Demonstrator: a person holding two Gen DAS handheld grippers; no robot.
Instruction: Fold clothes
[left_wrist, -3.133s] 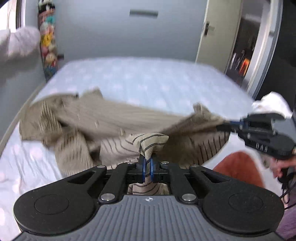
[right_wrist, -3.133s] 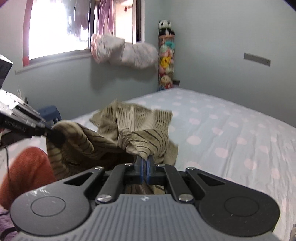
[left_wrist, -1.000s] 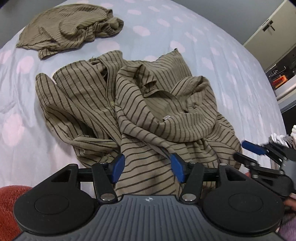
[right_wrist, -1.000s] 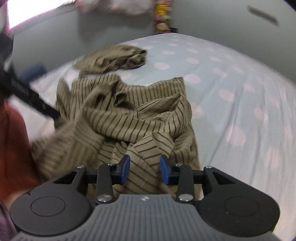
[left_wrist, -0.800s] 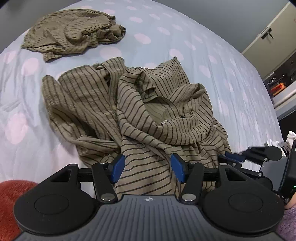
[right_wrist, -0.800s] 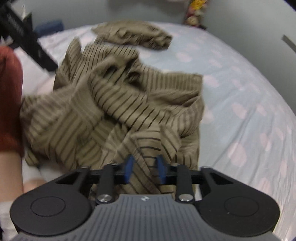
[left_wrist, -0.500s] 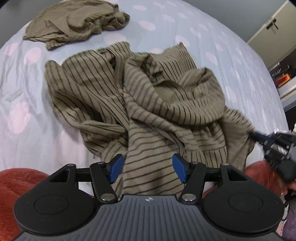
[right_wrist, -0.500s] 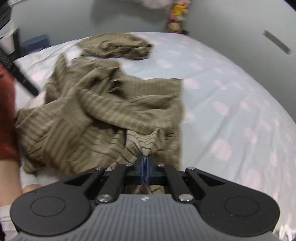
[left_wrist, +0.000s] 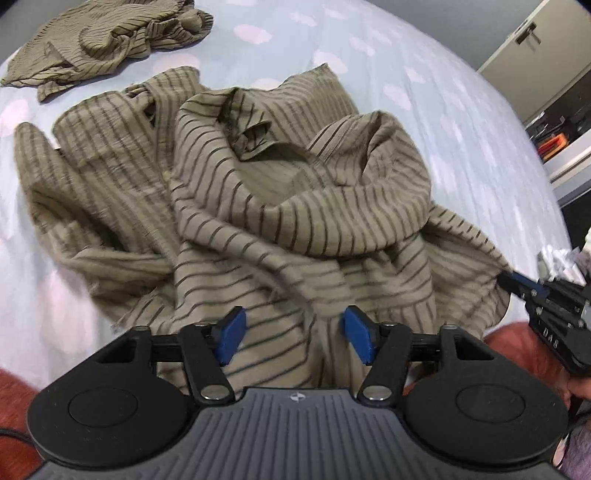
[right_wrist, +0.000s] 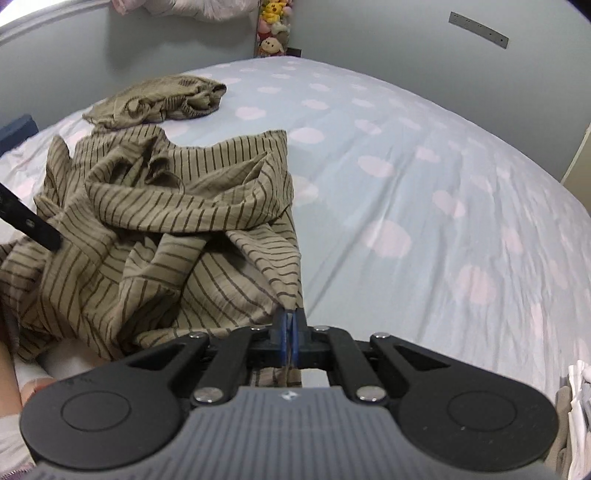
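The right gripper is clamped on the striped shirt's hem, apparently for spreading; the left gripper is closing, pads astride cloth but clear.

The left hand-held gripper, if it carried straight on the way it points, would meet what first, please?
Most likely the striped shirt: the left hand-held gripper points down at its crumpled fabric, which lies between its closing jaws, not yet pinched. Depth is unclear.

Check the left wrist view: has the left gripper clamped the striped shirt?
No: the left gripper has its pads apart, closing over the striped shirt.
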